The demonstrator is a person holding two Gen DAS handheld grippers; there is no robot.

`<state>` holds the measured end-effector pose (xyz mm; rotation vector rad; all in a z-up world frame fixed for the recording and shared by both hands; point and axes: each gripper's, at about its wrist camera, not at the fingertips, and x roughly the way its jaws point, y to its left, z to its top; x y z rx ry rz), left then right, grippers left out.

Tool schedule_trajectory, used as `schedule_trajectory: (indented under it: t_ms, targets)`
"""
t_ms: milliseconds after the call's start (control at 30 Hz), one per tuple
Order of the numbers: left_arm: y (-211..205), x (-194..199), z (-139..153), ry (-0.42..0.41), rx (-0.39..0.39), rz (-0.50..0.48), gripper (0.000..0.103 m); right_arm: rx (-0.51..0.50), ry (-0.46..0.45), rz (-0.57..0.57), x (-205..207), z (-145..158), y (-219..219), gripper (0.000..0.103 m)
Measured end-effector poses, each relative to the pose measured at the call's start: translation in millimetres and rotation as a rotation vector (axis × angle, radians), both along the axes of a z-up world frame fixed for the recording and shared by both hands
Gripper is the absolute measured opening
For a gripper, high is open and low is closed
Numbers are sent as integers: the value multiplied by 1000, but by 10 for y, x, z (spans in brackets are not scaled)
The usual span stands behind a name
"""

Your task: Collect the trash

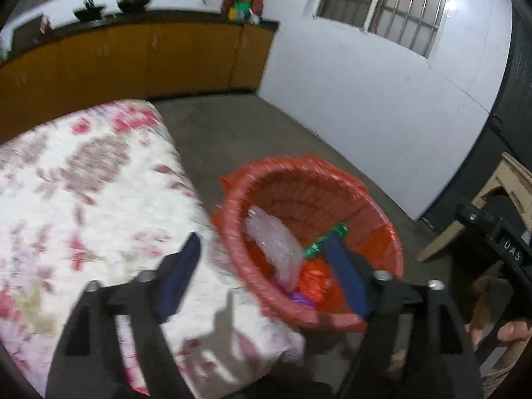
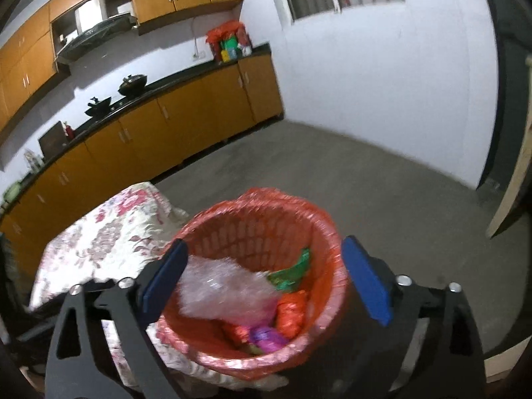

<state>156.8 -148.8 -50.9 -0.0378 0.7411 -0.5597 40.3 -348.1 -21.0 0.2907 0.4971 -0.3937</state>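
Left gripper (image 1: 266,262): nearest my left wrist view; I had its blue pads spread wide, one over the floral cloth and one over the basket's near rim. Nothing was between them.
Right gripper (image 2: 264,277): I held it wide open too, jaws standing to either side of the basket mouth, with the bubble wrap seen past the left pad but not pinched. It carried nothing.
Basket (image 2: 319,229): a red mesh bin lined with a red plastic bag, standing on the grey floor, touching the right edge of the cloth-covered surface.
Bubble wrap (image 2: 219,289): a clear crumpled sheet lay inside the basket, on its left side, leaning on the wall.
Green wrapper (image 2: 292,272): inside, toward the far right, above the orange one.
Orange wrapper (image 2: 292,312): inside, low on the right.
Purple wrapper (image 2: 266,335): inside, at the near bottom, beside a red packet I could not make out clearly.
Floral cloth (image 1: 83,199): left of the basket; I saw no loose trash on the part in view, though blur hid fine detail.
Floor (image 2: 365,179): bare concrete as far as the far wall, with no litter showing.
Done: by my judgement, several pieces were already in the basket and both my grippers were empty.
Left: I judged little or nothing remained in view; anything outside these two views I could not tell.
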Motion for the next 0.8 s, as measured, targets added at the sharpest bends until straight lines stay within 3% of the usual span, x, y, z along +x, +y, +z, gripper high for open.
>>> schedule_trajectory:
  t_ms: [167,300,400,800]
  targets:
    - [366,-291,239,-133,54,118,99,-137,-78,-72,-262,144,218,100]
    - [649,-542,377,-213,107,209,99,-129,-89,-30,-367,210,371,101]
    - [808,-689,435,-243,131,251,99,-135,-33,2,-356,220,533,101]
    - [1223,-1151,496,-300,142,349,99,-175,-35,89,-506,236,1005,101]
